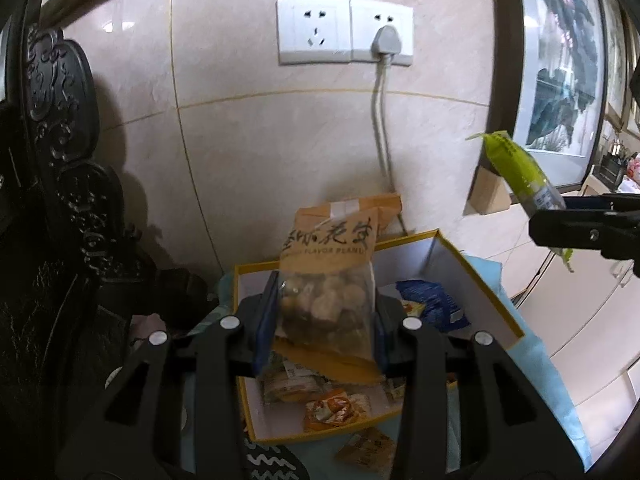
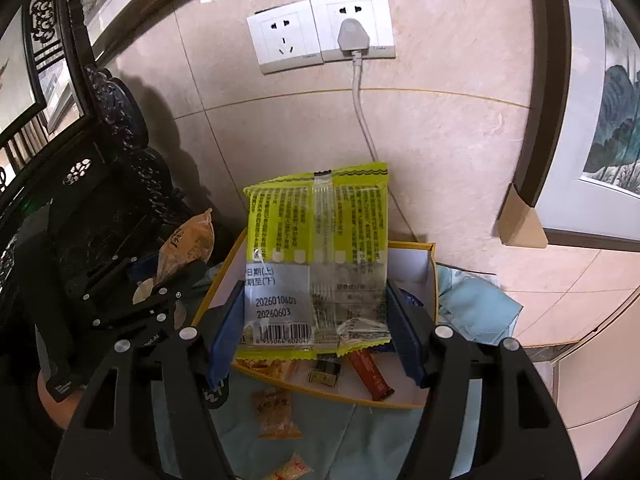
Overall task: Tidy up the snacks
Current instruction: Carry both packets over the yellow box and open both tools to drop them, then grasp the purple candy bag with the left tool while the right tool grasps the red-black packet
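At the bottom of both wrist views the black gripper frames cut off whatever lies directly beneath them, and the small orange packets (image 2: pixel 276 416) on the pale blue cloth (image 2: pixel 476 312) are too blurred to read. The left gripper (image 1: pixel 324 312) pinches a peanut bag (image 1: pixel 328 276) between its blue pads, the bag standing upright with its clear lower half squeezed and its brown paper top above the fingertips; the bag hides much of what lies behind it. The right gripper (image 2: pixel 316 308) clamps a yellow-green snack packet (image 2: pixel 318 256) by its two side edges, back face toward the camera, printed dates and a barcode legible, the small text not. Both bags hang over an open yellow-edged box (image 1: pixel 480 280) with a white inside, which sits on the cloth. Inside it, partly covered, lie a blue packet (image 1: pixel 436 300), an orange packet (image 1: pixel 332 408), a red-brown bar (image 2: pixel 370 376) and a small dark sachet (image 2: pixel 324 372). To the left stands carved dark wooden furniture (image 1: pixel 60 128), its shape lost in shadow. Behind the box rises a beige tiled wall (image 1: pixel 240 140) carrying a double white socket (image 1: pixel 344 30) with a grey plug (image 1: pixel 386 40) and its cord running down behind the box. A framed landscape painting (image 2: pixel 616 120) is cropped at the right edge.
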A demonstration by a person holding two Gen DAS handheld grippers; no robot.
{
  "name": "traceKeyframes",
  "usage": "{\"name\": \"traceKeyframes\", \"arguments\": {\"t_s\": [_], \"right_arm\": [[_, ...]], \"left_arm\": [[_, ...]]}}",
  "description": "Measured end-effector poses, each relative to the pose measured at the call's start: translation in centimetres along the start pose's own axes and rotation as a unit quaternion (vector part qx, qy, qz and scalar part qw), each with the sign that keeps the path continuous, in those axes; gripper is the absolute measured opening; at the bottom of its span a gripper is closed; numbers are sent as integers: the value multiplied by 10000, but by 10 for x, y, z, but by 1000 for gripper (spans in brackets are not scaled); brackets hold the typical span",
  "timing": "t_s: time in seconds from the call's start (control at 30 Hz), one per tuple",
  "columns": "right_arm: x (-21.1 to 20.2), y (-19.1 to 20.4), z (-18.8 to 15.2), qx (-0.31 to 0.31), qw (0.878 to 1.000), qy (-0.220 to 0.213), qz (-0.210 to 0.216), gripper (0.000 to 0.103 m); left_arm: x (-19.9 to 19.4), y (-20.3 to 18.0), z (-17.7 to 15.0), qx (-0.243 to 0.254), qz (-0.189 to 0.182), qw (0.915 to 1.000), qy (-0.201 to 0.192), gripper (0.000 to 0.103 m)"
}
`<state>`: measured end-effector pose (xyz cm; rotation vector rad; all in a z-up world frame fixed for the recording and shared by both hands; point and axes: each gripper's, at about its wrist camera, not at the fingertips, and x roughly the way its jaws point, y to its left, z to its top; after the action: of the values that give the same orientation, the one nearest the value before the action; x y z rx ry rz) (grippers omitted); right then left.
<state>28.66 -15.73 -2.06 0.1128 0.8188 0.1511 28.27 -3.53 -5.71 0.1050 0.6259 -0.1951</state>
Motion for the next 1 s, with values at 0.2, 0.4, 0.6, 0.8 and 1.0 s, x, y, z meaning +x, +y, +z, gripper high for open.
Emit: {"name": "traceKeyframes", "arguments": {"t_s": [0.2, 0.4, 0.6, 0.8, 1.0], "right_arm": [[43, -8, 4, 183, 9983, 485, -248, 80], [54, -24, -28, 384, 9954, 778, -397, 80], [54, -26, -69, 435, 9926, 1076, -344, 80], [48, -18, -120, 407, 9892, 1394, -221, 80], [42, -11, -186, 369, 9829, 1804, -59, 82]], "left_arm": [[47, 4, -7, 75, 520, 9962, 698, 101], [56, 11, -39, 41, 678, 9917, 1095, 100], [43, 6, -71, -189, 541, 9900, 1290, 100], [24, -3, -113, -381, 367, 9866, 1541, 100], [-5, -7, -166, -684, 113, 9811, 1809, 100]]}}
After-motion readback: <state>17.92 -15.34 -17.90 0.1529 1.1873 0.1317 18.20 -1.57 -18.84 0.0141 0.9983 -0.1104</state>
